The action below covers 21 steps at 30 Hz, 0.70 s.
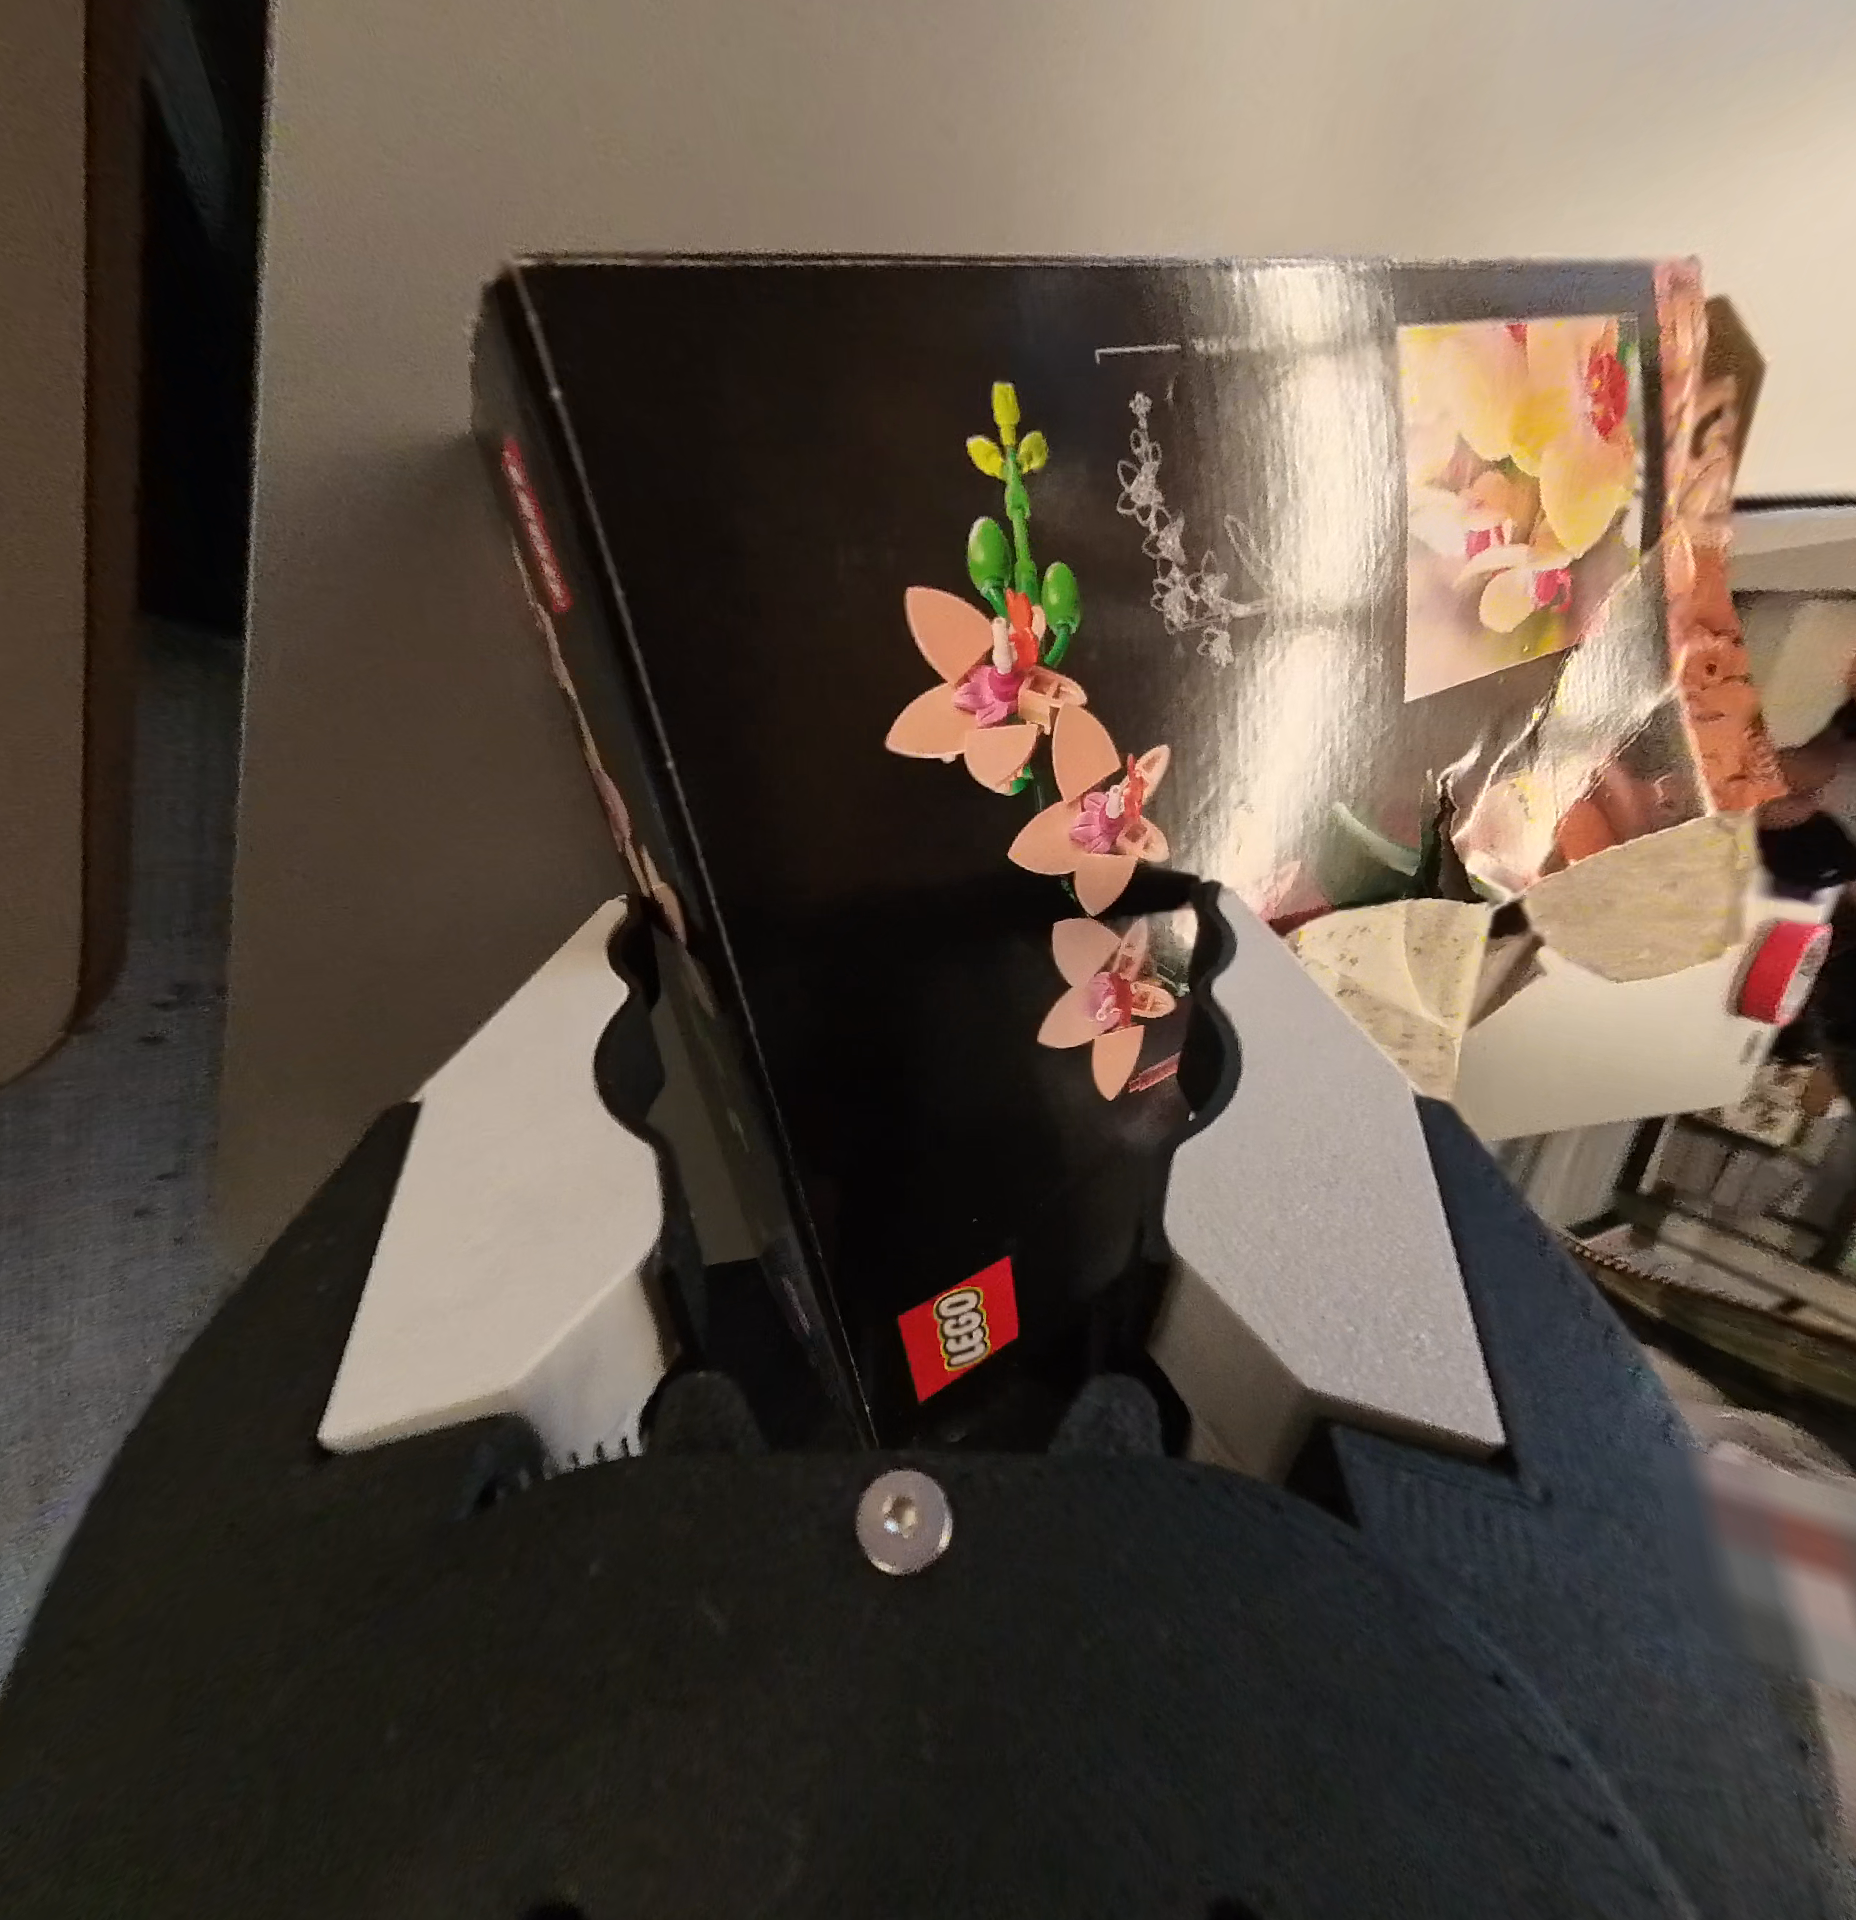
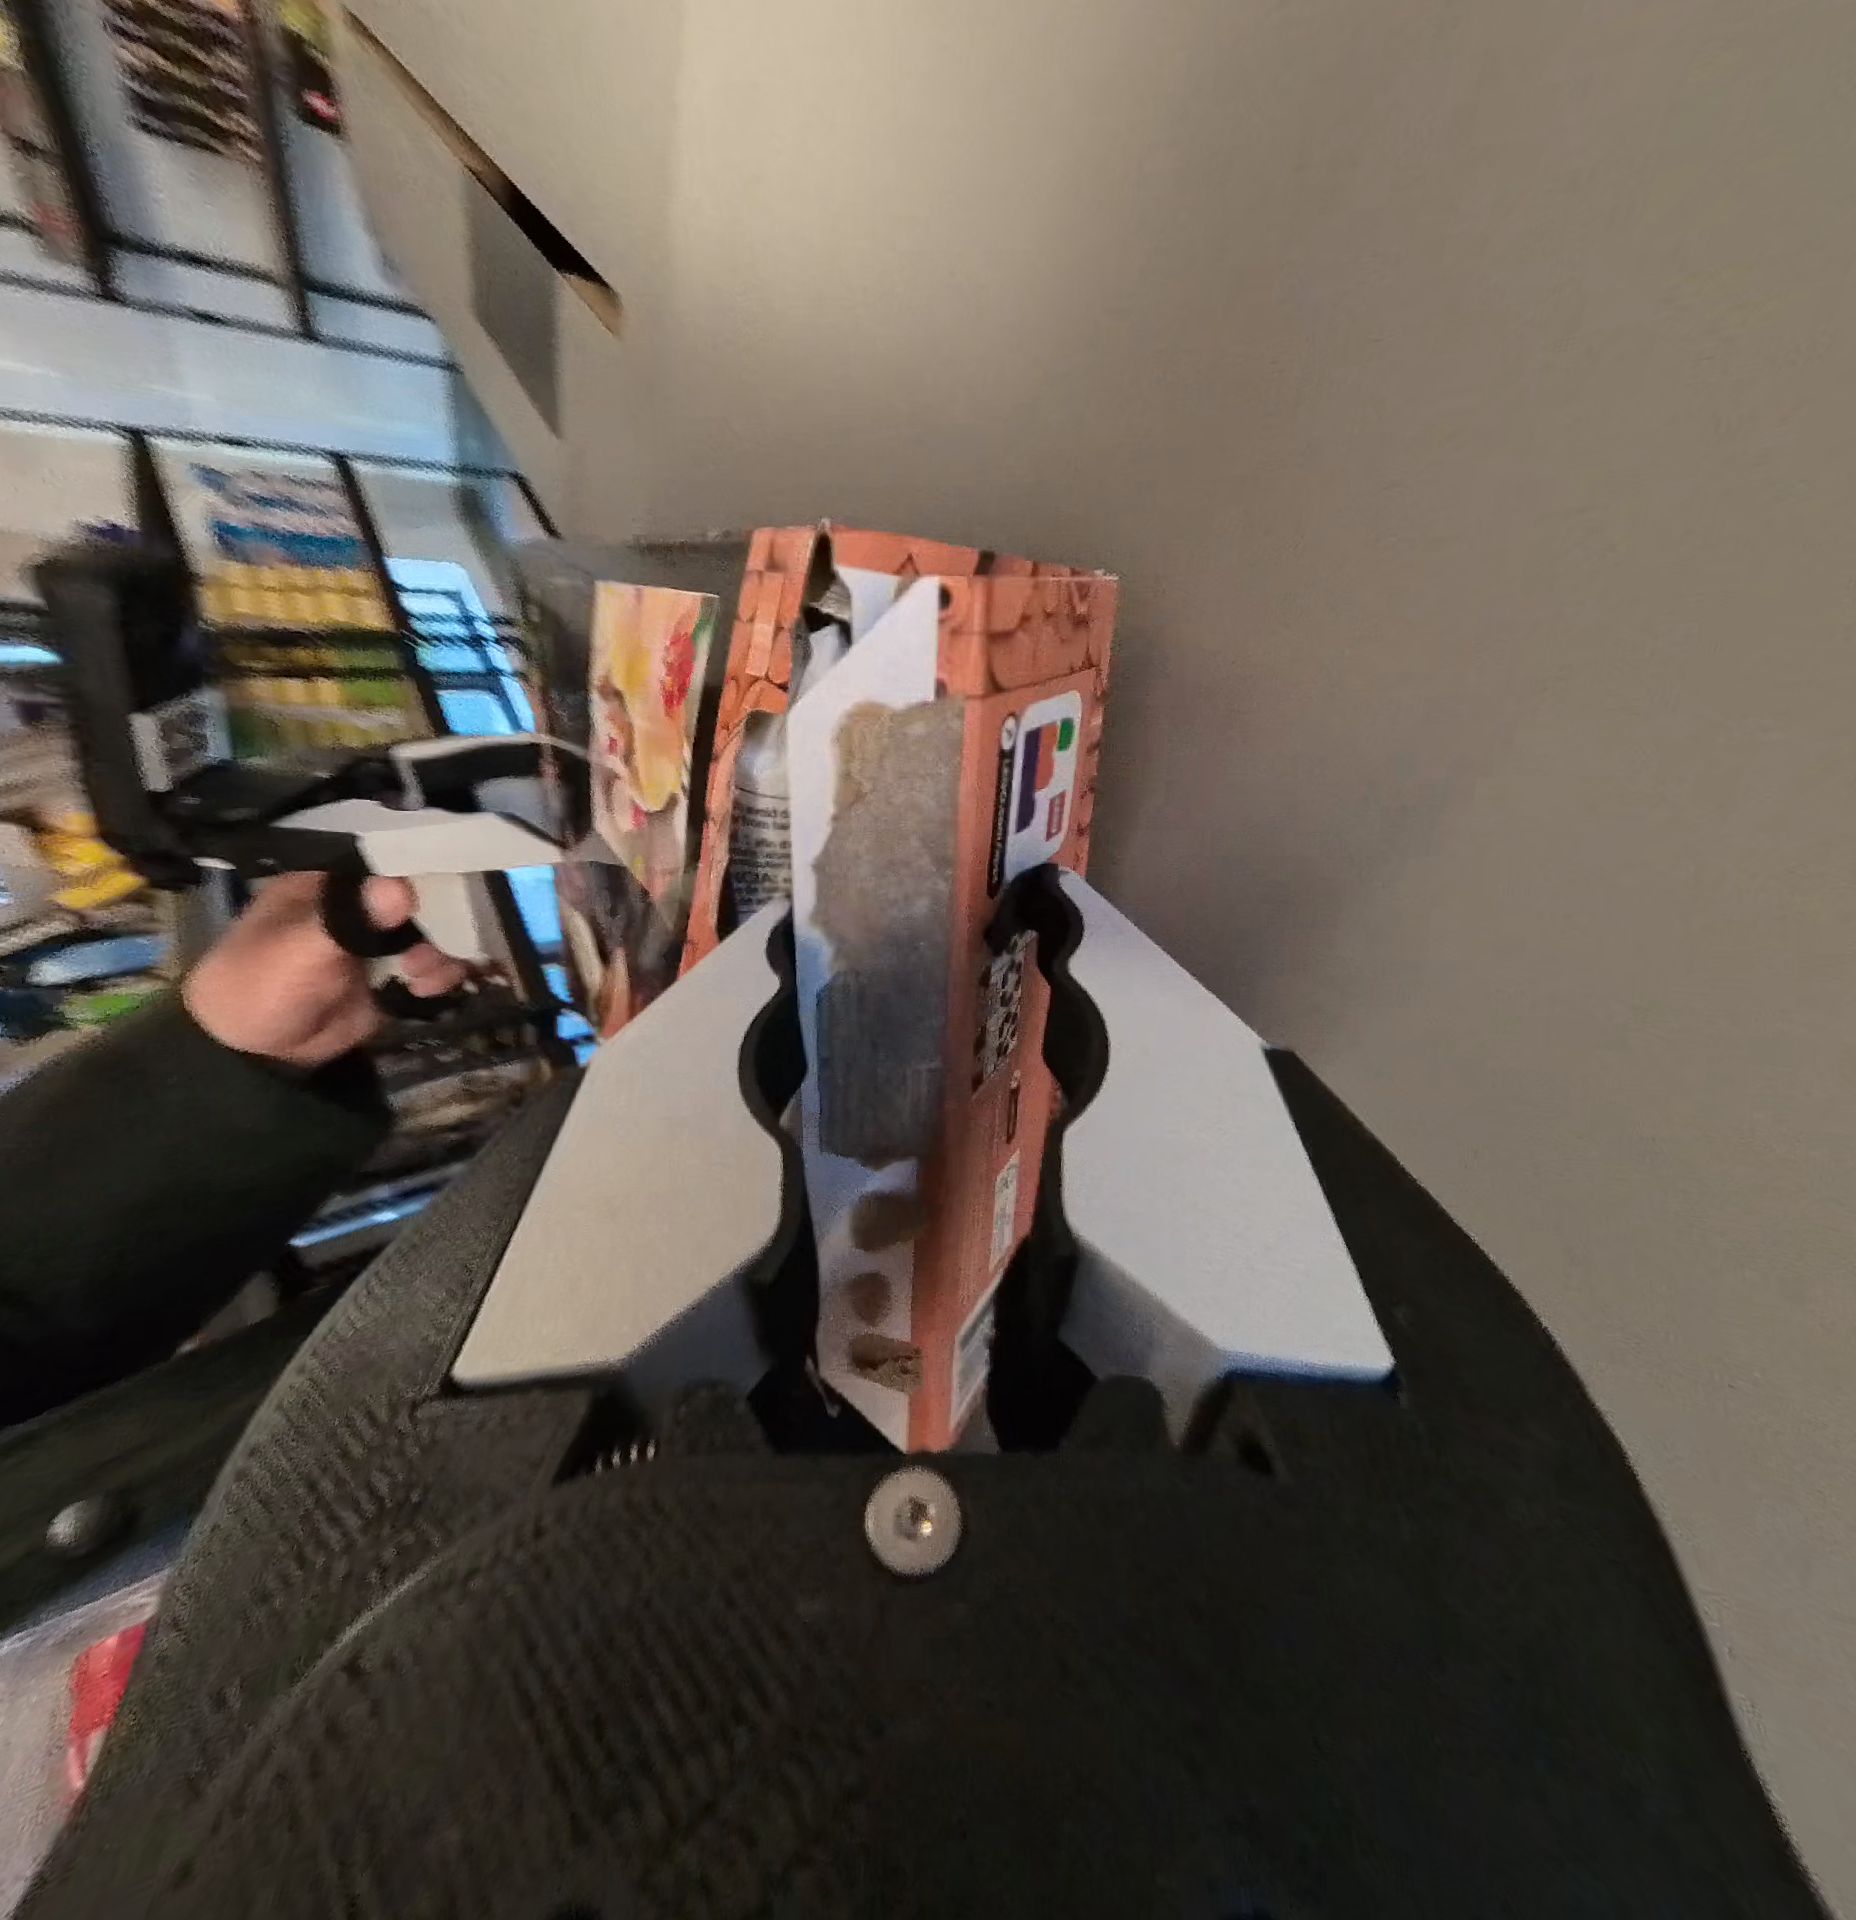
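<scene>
Gripping a black flower-print toy box [image 1: 820, 644] at both ends, my left tongs [image 1: 919, 997] clamp its closed end, my right tongs [image 2: 919, 987] the torn orange end at three o'clock. I'd keep pressure even, off the ripped flap [image 2: 882, 935]. Printing and a red logo patch show; I won't read them out.

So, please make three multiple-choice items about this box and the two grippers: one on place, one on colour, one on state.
1. Where is the box end nearest the left gripper?
A. between its fingers
B. on the floor
C. above it

2. What colour is the box's torn end?
A. blue
B. orange-brown
C. green

3. What is the state of that end's flap?
A. sealed flat
C. cut off
B. torn open

Answers: 1 A, the black edge runs between both fingers. 2 B, the right gripper grips an orange-brown end. 3 B, ripped cardboard shows.
</scene>
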### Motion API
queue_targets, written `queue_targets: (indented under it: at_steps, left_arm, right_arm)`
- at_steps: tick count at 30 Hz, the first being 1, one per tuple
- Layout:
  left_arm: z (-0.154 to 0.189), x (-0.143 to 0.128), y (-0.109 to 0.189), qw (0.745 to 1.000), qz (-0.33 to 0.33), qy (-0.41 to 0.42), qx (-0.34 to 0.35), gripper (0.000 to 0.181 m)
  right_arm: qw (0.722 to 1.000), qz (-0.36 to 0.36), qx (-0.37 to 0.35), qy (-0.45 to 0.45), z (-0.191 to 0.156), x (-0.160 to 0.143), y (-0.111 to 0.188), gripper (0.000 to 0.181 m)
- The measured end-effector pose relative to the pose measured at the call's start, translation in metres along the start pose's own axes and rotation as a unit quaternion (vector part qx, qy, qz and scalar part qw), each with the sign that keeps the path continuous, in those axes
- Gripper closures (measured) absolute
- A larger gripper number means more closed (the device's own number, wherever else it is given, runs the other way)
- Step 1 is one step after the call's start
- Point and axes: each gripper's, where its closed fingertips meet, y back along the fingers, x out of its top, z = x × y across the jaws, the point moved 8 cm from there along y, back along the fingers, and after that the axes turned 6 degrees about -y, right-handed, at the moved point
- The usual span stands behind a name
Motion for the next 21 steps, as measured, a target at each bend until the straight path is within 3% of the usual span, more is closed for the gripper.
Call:
queue_targets:
  at_steps: [3,7,10,13,15,21]
  left_arm:
    - [-0.007,-0.002,0.003,0.999,0.009,0.029,-0.025,0.087]
    - [-0.006,-0.002,0.002,0.999,0.01,0.025,-0.022,0.088]
    - [-0.002,-0.001,-0.001,0.999,0.007,0.019,-0.027,0.088]
    - [0.0,0.001,-0.003,0.999,-0.003,0.016,-0.029,0.088]
    - [0.0,0.001,-0.004,0.999,-0.008,0.022,-0.033,0.087]
    - [0.002,0.001,-0.005,0.999,-0.009,0.023,-0.038,0.087]
  right_arm:
    - [0.995,0.04,0.071,-0.056,0.005,-0.002,0.014,0.128]
    - [0.973,0.084,0.169,-0.132,0.019,-0.007,0.03,0.128]
    - [0.967,0.087,0.176,-0.161,0.033,-0.014,0.032,0.145]
    - [0.968,0.087,0.178,-0.152,0.032,-0.015,0.029,0.143]
    - [0.956,0.105,0.219,-0.162,0.03,-0.011,0.034,0.137]
    - [0.93,0.125,0.266,-0.222,0.038,-0.012,0.042,0.149]
